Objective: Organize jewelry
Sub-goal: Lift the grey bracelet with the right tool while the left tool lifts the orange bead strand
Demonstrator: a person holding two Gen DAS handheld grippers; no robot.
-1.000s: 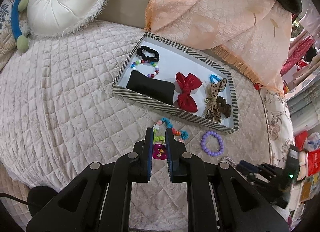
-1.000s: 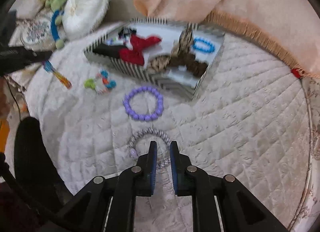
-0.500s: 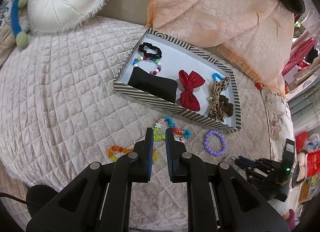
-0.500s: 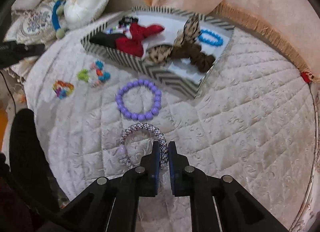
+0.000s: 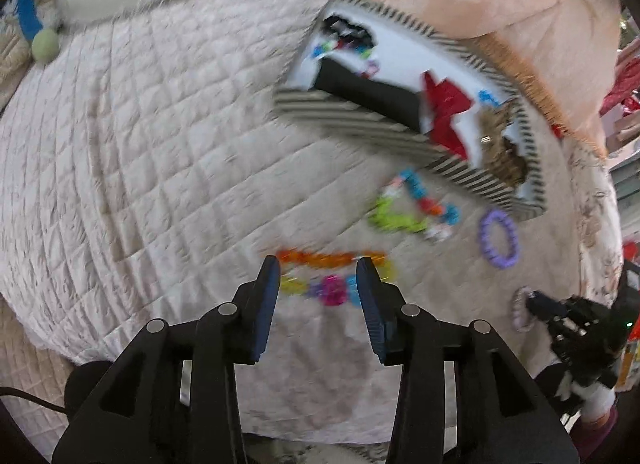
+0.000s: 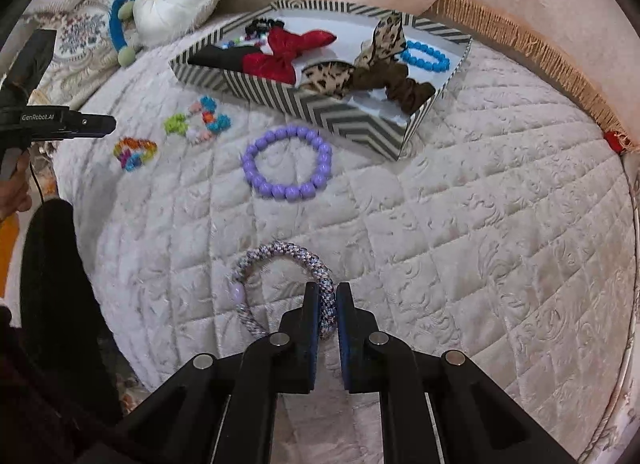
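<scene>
Right wrist view: box (image 6: 352,124) already filled with black pouch, red bow (image 6: 288,50), leopard bow, blue bracelet (image 6: 426,56). Loose on quilt (image 6: 480,244), four pieces: purple bracelet (image 6: 286,162), flower string (image 6: 198,122), rainbow string (image 6: 134,152), woven bangle (image 6: 288,288). Roughly half sorted, by the look of it.

Right gripper (image 6: 326,306): clenched on near rim of bangle, which lies on quilt (not lifted yet).

Left gripper (image 5: 316,292): jaws opening, wide now, straddling rainbow string without touching it, blurred; pads bare, nothing gripped.
</scene>
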